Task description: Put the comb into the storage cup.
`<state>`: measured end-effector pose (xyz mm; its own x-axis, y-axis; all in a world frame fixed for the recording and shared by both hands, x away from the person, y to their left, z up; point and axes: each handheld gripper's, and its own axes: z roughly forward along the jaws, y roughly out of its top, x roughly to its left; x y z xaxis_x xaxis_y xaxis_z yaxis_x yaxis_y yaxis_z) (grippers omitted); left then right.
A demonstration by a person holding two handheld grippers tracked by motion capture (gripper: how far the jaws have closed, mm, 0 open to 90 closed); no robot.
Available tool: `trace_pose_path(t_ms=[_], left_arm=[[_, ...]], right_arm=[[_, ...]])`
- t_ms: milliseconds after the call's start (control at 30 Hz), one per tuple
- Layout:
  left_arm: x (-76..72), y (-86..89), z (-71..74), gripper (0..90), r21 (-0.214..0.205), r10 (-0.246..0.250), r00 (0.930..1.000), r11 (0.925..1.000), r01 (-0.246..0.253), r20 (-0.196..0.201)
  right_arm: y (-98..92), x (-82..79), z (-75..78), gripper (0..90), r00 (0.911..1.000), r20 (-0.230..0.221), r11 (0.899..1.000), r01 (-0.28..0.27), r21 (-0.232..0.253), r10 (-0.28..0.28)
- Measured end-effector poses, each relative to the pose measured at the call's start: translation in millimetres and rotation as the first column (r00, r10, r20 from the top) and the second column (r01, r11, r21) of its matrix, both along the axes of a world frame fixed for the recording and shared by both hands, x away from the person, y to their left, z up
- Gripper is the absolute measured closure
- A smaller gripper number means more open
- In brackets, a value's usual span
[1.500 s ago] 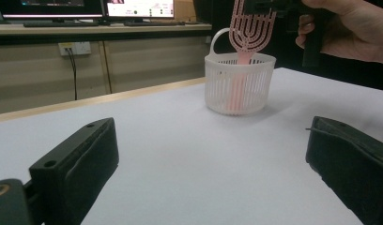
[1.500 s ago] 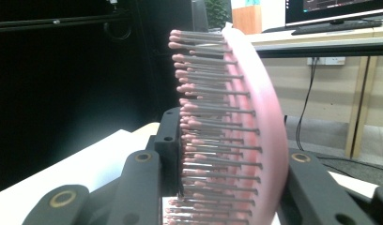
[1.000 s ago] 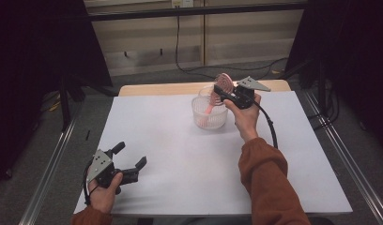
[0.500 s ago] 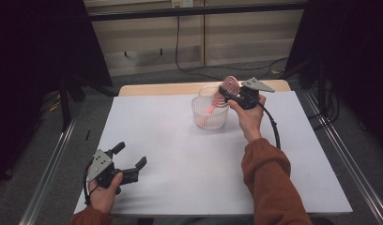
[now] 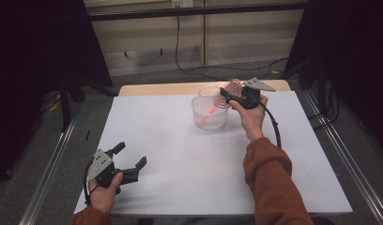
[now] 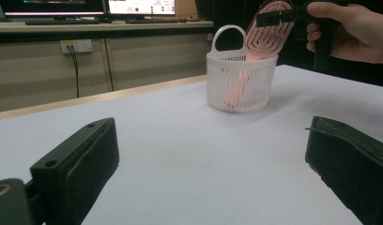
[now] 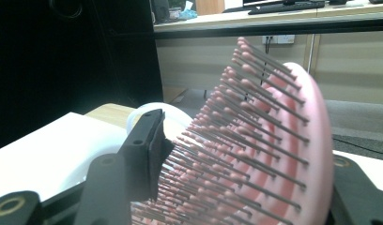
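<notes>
Your hairbrush (image 7: 269, 154) is cut off at the bottom edge; its handle sits half hidden behind the basket (image 6: 241, 84) wall.

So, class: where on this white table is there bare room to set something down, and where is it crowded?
The table lies bare between the left gripper and the white basket, and along its left side. It is crowded at the far edge, where the right gripper meets the pink hairbrush standing in the basket.

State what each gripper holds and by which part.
Right gripper: jaws just opening around the pink hairbrush's head, handle down in the basket; grip uncertain. Left gripper: nothing.
</notes>
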<state>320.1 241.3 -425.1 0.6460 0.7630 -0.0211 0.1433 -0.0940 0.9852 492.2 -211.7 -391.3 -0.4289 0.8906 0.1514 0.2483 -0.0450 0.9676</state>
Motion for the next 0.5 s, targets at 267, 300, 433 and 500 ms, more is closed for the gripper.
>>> trace_pose_path(t_ms=[267,300,433,500], left_arm=[[0.5,0.7,0.0,3.2,0.004,-0.002,1.0000,1.0000,0.002,-0.001],[0.4,0.8,0.1,3.3,0.004,-0.003,1.0000,1.0000,0.003,0.000],[0.2,0.9,0.1,3.2,0.002,0.002,1.0000,1.0000,-0.002,-0.001],[0.1,1.1,0.1,3.2,0.003,0.003,1.0000,1.0000,-0.003,-0.002]], right_arm=[[-0.9,1.4,-1.2,32.2,0.9999,-0.012,1.000,0.005,0.002,-0.005],[-1.1,1.7,-1.5,30.4,0.9999,-0.015,1.000,0.008,0.004,-0.008],[-2.3,2.5,-1.6,26.4,0.9996,-0.016,1.000,0.022,0.002,-0.022],[-2.9,2.6,-1.8,24.9,0.9995,-0.019,1.000,0.023,0.002,-0.023]])
